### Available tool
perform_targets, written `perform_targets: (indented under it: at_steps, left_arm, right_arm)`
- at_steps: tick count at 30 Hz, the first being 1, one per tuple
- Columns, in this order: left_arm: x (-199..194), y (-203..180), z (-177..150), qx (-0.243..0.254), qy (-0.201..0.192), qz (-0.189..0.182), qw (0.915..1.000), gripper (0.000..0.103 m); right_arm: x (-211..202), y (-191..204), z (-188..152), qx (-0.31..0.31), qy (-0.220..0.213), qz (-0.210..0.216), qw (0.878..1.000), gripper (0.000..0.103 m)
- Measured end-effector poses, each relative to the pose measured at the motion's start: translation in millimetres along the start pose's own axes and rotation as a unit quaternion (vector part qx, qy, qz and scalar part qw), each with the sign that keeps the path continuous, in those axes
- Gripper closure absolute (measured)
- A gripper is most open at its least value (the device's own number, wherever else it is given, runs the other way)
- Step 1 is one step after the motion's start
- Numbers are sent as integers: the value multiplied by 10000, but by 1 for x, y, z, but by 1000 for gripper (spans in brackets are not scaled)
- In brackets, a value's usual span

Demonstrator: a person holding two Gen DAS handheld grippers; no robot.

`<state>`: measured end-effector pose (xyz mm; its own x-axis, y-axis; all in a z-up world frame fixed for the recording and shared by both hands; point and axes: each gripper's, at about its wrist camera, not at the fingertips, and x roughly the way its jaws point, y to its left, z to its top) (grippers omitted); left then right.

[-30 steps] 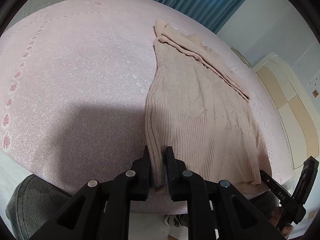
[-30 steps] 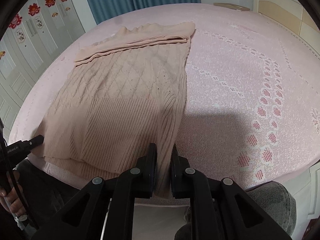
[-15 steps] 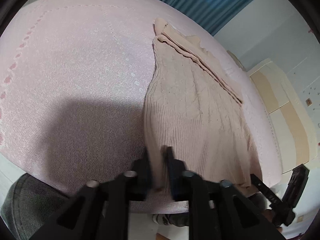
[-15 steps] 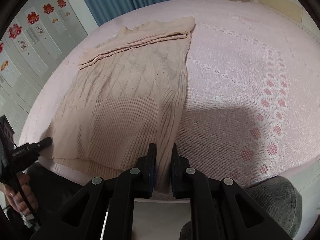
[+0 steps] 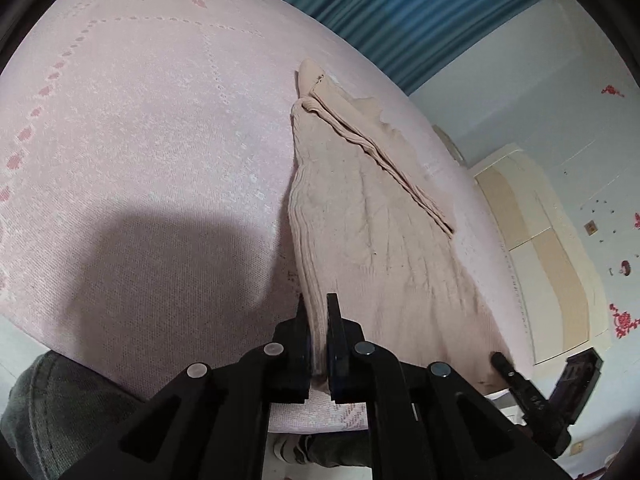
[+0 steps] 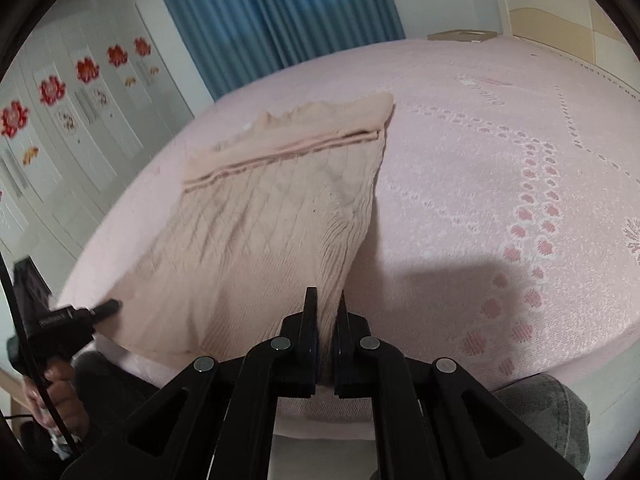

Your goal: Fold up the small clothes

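Observation:
A beige knitted sweater point(image 5: 384, 236) lies on the pink bedspread point(image 5: 140, 140), its sleeves folded across the far end. My left gripper point(image 5: 317, 312) is shut on the sweater's near left hem corner. My right gripper point(image 6: 325, 308) is shut on the near right hem corner of the sweater point(image 6: 260, 232). Both corners are lifted off the bed, so the near part of the sweater rises toward me. The right gripper shows at the lower right in the left wrist view point(image 5: 500, 360), and the left gripper at the lower left in the right wrist view point(image 6: 110, 305).
The bedspread point(image 6: 500, 160) covers a wide bed. A blue curtain point(image 6: 272, 12) hangs behind it. White wardrobe doors with red flower stickers point(image 6: 52, 92) stand to the left. A cream headboard point(image 6: 560, 4) and a small box point(image 6: 460, 35) are at the far right. The person's knees are below the bed edge.
Both grippers have lifted the hem corners and carried them up and forward. The near part of the sweater has come off the bed.

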<state>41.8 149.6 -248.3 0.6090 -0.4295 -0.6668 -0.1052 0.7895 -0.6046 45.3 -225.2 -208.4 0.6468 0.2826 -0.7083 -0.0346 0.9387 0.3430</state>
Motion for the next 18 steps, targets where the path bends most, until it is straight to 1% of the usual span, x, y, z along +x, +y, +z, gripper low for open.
perform_targets:
  at_steps: [3, 6, 8, 11, 13, 18]
  left_arm:
    - [-1, -8, 1, 83, 9, 167, 9998, 97]
    - [-3, -14, 4, 161, 1, 234, 9996, 97]
    - [-8, -17, 9, 123, -64, 108, 9998, 97]
    - [-14, -21, 19, 30, -165, 16, 9999, 97]
    - [-15, -23, 29, -64, -172, -56, 9998, 97]
    - [-17, -34, 63, -218, -376, -218, 9988, 97]
  right_arm:
    - [-2, 2, 3, 34, 38, -28, 10000, 98]
    - [-5, -2, 10, 422, 150, 255, 9987, 98]
    - [-7, -5, 11, 487, 119, 187, 9986, 98]
    - [-10, -15, 13, 913, 144, 479, 9946, 98]
    - [-14, -15, 19, 1014, 91, 556, 9933, 98]
    - [-15, -7, 58, 1118, -152, 802, 9904, 98]
